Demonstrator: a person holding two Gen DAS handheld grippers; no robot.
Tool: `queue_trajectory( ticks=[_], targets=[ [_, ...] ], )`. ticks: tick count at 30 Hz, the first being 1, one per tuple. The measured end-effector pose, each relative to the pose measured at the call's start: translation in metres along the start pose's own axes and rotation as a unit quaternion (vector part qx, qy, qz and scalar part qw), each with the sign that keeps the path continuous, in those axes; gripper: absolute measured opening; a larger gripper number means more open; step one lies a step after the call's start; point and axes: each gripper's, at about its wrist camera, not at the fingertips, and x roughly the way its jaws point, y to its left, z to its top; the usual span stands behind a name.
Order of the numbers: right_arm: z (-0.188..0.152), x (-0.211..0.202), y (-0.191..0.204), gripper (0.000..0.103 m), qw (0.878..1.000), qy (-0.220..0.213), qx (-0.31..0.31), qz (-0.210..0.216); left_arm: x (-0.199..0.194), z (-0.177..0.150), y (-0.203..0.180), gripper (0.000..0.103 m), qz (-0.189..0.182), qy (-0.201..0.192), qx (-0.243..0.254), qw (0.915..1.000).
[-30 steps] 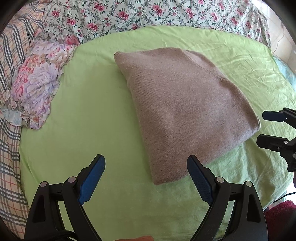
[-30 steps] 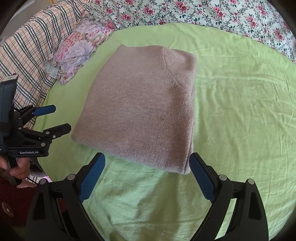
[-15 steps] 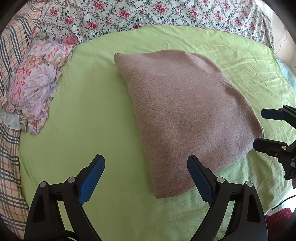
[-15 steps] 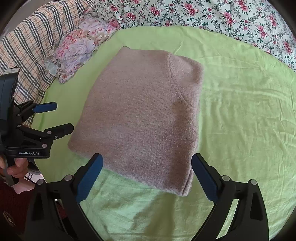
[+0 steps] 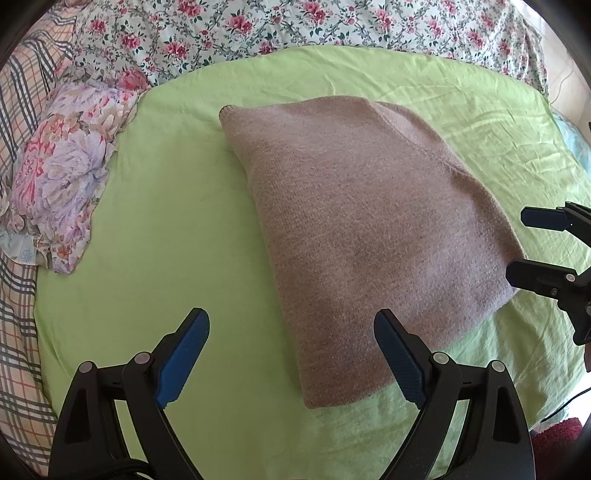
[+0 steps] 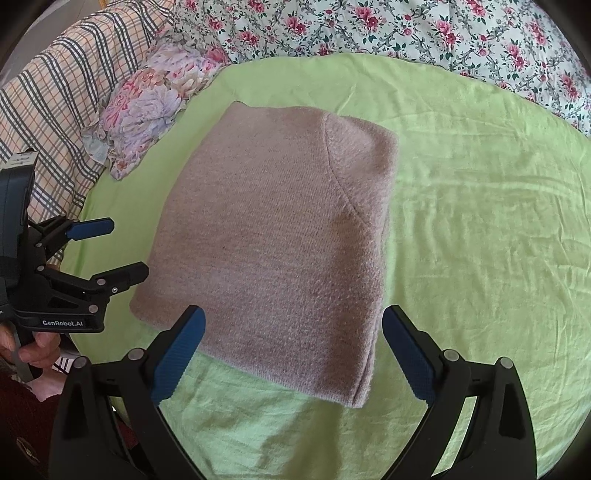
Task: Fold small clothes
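Note:
A folded pinkish-brown knit sweater [image 5: 362,229] [image 6: 280,243] lies flat on the green sheet [image 5: 177,206] [image 6: 480,229]. My left gripper [image 5: 291,354] hovers open over the sweater's near left corner, nothing between its blue pads; it also shows at the left of the right wrist view [image 6: 110,247]. My right gripper [image 6: 293,350] is open above the sweater's near edge, empty, and appears at the right edge of the left wrist view [image 5: 517,243]. Neither gripper touches the cloth.
A floral ruffled cloth [image 5: 62,177] [image 6: 155,107] lies bunched at the sheet's far left. A flowered bedspread [image 5: 295,26] runs along the back, a plaid blanket [image 6: 66,85] at the left. A hand [image 6: 33,350] holds the left gripper.
Both grippers have moved slightly forward toward the sweater, which now reaches lower between the fingers in both views. The sweater itself has not moved; both stay open.

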Motion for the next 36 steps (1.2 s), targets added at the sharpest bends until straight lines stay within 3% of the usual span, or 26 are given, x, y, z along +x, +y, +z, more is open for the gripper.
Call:
queue_trajectory(
  ticks=[36],
  targets=[
    [0.010, 0.003, 0.002, 0.097, 1.000, -0.002, -0.001, 0.005, 0.003, 0.011, 0.005, 0.091, -0.004, -0.003, -0.008, 1.0000]
  ],
)
